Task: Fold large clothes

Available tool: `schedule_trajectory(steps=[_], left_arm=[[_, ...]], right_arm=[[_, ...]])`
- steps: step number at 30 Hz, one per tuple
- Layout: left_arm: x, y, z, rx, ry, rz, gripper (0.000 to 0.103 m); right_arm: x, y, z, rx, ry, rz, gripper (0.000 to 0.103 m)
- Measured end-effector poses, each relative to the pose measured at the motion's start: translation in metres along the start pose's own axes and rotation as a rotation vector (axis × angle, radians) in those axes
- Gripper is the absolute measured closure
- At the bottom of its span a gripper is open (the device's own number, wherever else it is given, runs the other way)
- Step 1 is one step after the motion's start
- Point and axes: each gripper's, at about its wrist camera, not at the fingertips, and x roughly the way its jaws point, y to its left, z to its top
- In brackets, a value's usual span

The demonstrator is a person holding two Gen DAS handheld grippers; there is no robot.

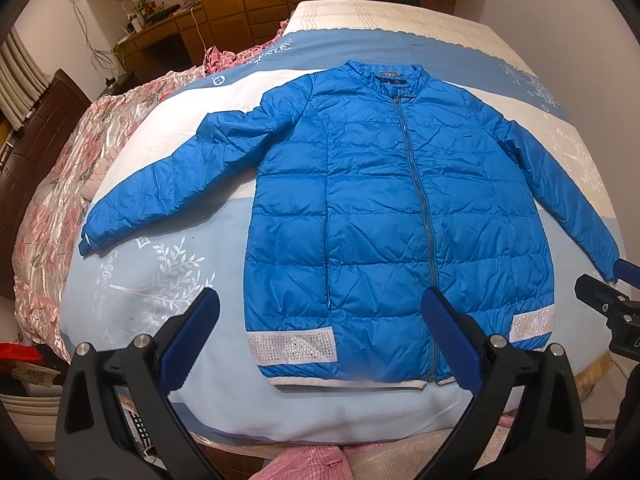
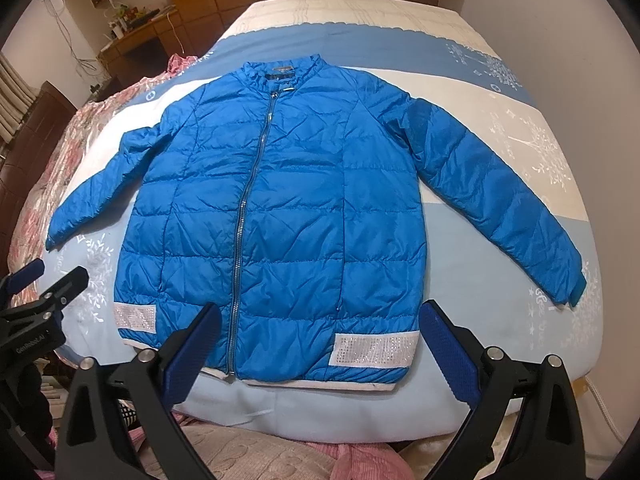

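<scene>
Jacket [image 1: 384, 216], blue and quilted, lies spread flat and face up on the bed [image 1: 400, 412], zip [image 1: 416, 208] closed from hem to collar. Both sleeves are out to the sides and nothing is folded over, so the judgement is that this is the very start: the folding has not begun.

The left gripper [image 1: 320, 332] hovers above the near hem with its jaws spread wide, holding nothing. The right gripper [image 2: 320, 336] hangs in much the same place, jaws wide apart too, and empty. Neither appears to touch the cloth.

Orientation now. The collar [image 1: 384, 74] points away, toward the far end of the bed, and the hem [image 1: 348, 382] with its white glittery panels [image 1: 292, 346] lies nearest the grippers. So the long axis runs from near to far, along the zip, roughly in line with the bed. The left sleeve [image 1: 168, 184] angles outward and back toward the near side, its cuff close to the flowered quilt [image 1: 72, 168] bunched along the bed's left edge. The right sleeve [image 2: 500, 200] slants down likewise, cuff near the bed's right edge.

What does the next move call for? Most likely a sleeve first: each gripper would need to travel out to its own side, pinch at a cuff or shoulder, and carry the sleeve across the chest. The padded shell looks slippery and puffy, so a firm pinch through the layers seems wise.
</scene>
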Motion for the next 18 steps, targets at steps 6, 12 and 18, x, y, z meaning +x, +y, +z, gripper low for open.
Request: schedule_trajectory(steps=[6, 12, 18], left_arm=[[0.0001, -0.0001, 0.0001, 0.001, 0.001, -0.002, 0.003], [0.0, 0.0004, -0.0005, 0.0, 0.0, -0.002, 0.003], [-0.0001, 0.0005, -0.0004, -0.001, 0.001, -0.002, 0.003]], right_arm=[[-0.0003, -0.0006, 0.0016, -0.001, 0.004, 0.001, 0.004], [0.0007, 0.0004, 0.0009, -0.001, 0.002, 0.001, 0.004], [0.0017, 0.0007, 0.0025, -0.001, 0.002, 0.003, 0.004]])
